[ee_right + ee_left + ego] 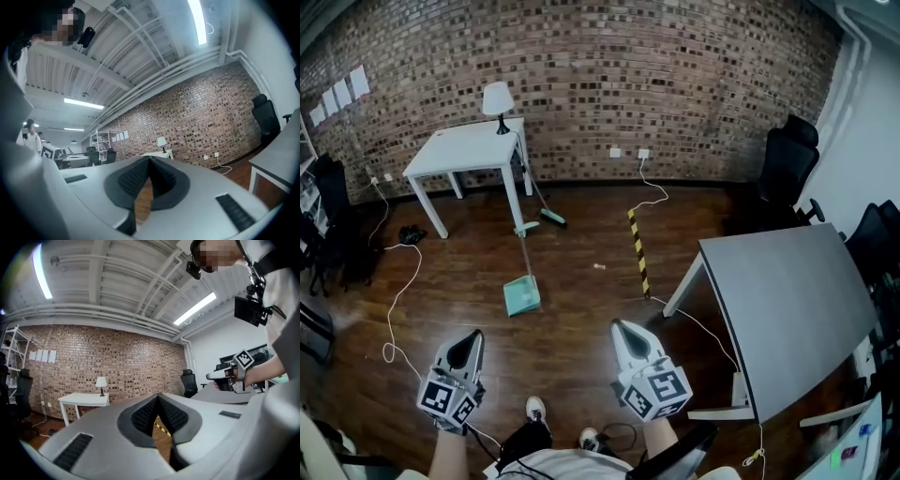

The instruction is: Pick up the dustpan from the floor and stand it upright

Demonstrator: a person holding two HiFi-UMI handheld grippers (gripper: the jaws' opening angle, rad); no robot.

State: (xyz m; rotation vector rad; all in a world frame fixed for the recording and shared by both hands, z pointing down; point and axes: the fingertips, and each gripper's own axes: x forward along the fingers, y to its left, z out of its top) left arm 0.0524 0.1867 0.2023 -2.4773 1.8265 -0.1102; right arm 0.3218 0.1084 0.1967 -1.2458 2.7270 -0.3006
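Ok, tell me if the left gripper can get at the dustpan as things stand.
Probably not yet: the dustpan lies on the floor well ahead of the left gripper, whose jaws are shut. Only bare floor shows between them, so the way looks free once it moves closer.

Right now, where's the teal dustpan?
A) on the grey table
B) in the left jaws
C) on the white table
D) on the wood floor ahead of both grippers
D: the dustpan lies on the floor, beyond the left gripper and the right gripper, whose jaws are shut on nothing.
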